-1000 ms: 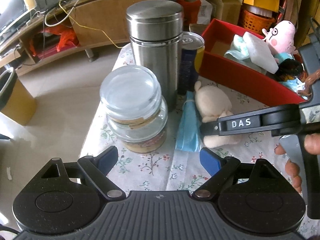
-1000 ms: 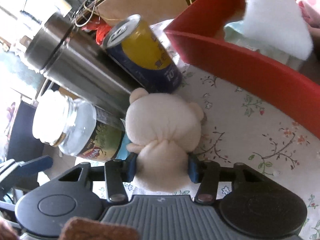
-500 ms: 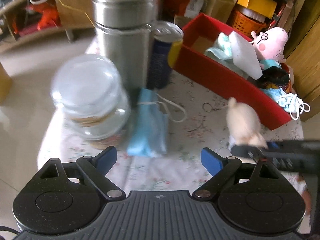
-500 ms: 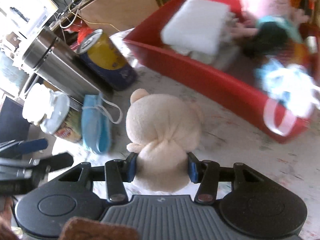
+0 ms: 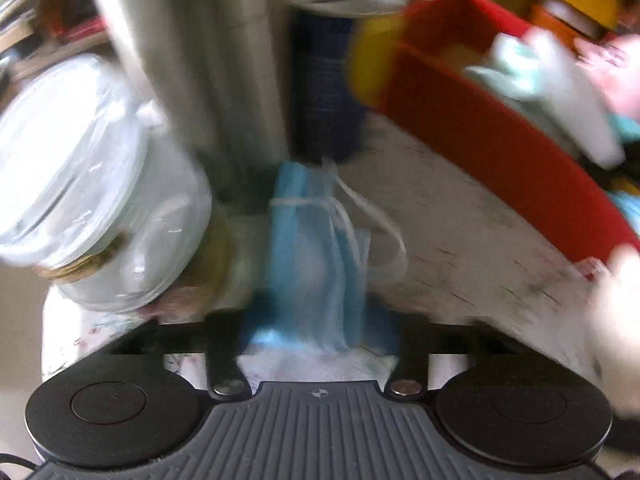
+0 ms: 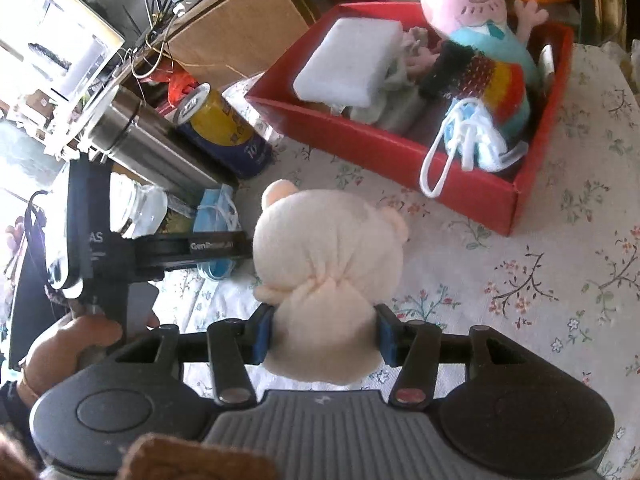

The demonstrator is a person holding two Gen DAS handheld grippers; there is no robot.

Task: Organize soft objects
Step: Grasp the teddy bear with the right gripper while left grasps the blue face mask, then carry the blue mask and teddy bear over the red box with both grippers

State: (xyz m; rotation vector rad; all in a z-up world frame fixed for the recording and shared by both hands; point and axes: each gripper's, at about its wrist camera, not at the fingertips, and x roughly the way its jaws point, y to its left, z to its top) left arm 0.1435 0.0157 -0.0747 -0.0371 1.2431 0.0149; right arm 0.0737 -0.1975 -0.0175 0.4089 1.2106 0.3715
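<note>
In the blurred left wrist view, a folded blue face mask (image 5: 316,272) lies on the floral cloth in front of the can. My left gripper (image 5: 316,324) straddles its near end. Its jaws are closing, the pads close on either side, and the mask does not look squeezed. A cream plush toy (image 6: 328,272) hangs above the cloth, pinched at its lower body by my right gripper (image 6: 324,336). Those jaws are easing open slightly while the pads still press it. A red box (image 6: 360,136) beyond holds a white sponge (image 6: 348,64), a pink plush pig (image 6: 472,4) and a face mask (image 6: 476,136).
A steel flask (image 5: 200,72), a blue and yellow can (image 5: 328,80) and a lidded glass jar (image 5: 92,184) stand close behind and left of the mask. A hand (image 6: 72,340) holds the left tool. Floral cloth (image 6: 540,300) lies bare to the right of the plush.
My left gripper has dropped onto the blue mask and its jaws have narrowed around it. My right gripper has lifted the plush toy away from the can, toward the box.
</note>
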